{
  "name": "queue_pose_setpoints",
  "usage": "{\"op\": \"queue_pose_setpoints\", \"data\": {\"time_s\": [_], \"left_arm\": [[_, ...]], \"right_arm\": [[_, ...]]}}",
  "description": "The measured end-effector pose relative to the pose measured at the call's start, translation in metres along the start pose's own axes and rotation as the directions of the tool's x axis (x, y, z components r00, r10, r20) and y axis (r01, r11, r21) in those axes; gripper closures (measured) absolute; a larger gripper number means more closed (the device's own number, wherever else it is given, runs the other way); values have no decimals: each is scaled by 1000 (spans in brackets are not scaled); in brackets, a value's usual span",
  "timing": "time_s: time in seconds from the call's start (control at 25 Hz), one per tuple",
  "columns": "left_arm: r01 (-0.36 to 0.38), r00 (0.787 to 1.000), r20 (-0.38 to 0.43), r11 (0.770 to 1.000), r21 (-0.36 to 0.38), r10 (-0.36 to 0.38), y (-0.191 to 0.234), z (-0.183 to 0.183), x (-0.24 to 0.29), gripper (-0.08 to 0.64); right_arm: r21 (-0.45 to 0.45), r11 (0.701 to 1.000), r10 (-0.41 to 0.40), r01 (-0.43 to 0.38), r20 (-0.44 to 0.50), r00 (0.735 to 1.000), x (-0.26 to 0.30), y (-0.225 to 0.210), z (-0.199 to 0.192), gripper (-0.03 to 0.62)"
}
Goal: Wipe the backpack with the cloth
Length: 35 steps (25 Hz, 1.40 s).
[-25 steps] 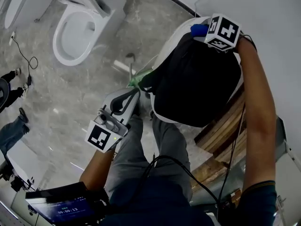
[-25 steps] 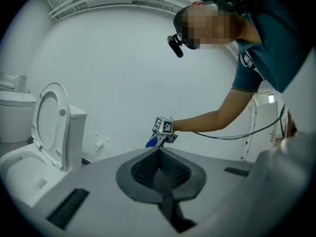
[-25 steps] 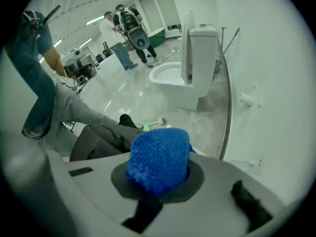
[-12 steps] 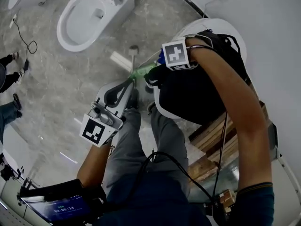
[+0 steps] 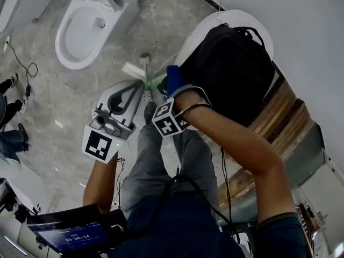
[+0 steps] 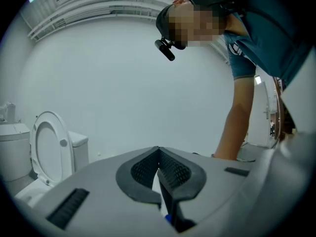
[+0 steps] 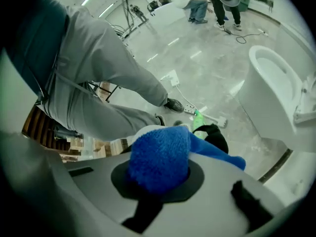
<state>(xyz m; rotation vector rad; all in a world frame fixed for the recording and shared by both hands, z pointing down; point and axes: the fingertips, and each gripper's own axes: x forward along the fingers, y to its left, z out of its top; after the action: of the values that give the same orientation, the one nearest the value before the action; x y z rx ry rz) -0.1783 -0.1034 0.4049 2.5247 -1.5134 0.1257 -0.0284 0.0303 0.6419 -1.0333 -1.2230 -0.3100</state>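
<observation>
- The backpack (image 5: 231, 69) is laid broad side up on a white rounded stand (image 5: 215, 21), ready for wiping.
- The left gripper (image 6: 159, 157) is held clear of the backpack, jaws pressed together, nothing visibly caught.
- The cloth (image 7: 158, 154) is pinched by the right gripper (image 7: 159, 181) at the backpack's near edge, presumably for a stroke.

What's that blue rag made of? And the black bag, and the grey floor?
Blue cloth: looks like microfibre or terry, matte, with a fuzzy, nubby pile.
Black backpack: probably woven nylon or polyester, matte, with soft creases.
Floor: polished stone or marble-look tile, judging by the pale veins on grey and the faint sheen.
</observation>
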Motion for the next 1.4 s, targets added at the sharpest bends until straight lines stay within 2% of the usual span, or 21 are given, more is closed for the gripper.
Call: {"op": "queue_pose_setpoints", "data": {"time_s": [0.12,0.2,0.4,0.48,0.56,0.64,0.72,0.8,0.88,1.04,1.12,1.2,1.24,1.28,1.4], "left_arm": [[18,1000,13,1000,3,-18,-1,4,12,557],[20,1000,11,1000,-1,-20,-1,4,15,557],[9,1000,-10,1000,-13,-10,-2,-6,8,557],[0,1000,-9,1000,-15,-1,0,-6,4,557],[-5,1000,-4,1000,-14,5,2,-6,0,557],[-4,1000,-5,1000,-15,4,3,-9,-1,557],[-1,1000,-15,1000,-26,0,2,-18,0,557],[2,1000,-29,999,-43,-3,0,-27,2,557],[2,999,-44,998,-63,-5,-2,-38,3,557],[-10,997,-76,992,-126,1,-12,-66,2,557],[-18,996,-89,988,-155,4,-16,-76,1,557],[-20,995,-104,984,-176,1,-23,-85,1,557],[-21,994,-111,983,-183,0,-26,-88,0,557],[-23,993,-116,982,-187,1,-29,-91,-1,557],[-30,991,-131,980,-196,5,-31,-105,-5,557]], "right_arm": [[-35,999,-22,24,47,999,8,21,18,573],[-19,1000,-16,17,72,997,6,19,17,573],[155,988,-12,0,76,997,-7,-18,-7,572],[131,991,-2,-4,50,999,-4,-9,-5,572],[66,998,-7,5,33,999,6,13,8,572],[-14,999,-36,36,3,999,18,33,21,572],[-48,995,-89,88,-17,996,28,40,29,572],[16,991,-133,133,25,991,23,32,36,572],[143,979,-159,143,103,982,8,19,40,572],[376,918,-196,127,151,969,-10,20,34,572],[504,856,-239,119,179,954,-12,31,23,572],[622,774,-306,121,199,931,-10,45,8,572],[660,741,-334,125,202,920,-10,49,4,572],[676,724,-357,137,197,913,-10,49,4,573],[694,699,-401,169,185,897,-11,23,20,572]]}}
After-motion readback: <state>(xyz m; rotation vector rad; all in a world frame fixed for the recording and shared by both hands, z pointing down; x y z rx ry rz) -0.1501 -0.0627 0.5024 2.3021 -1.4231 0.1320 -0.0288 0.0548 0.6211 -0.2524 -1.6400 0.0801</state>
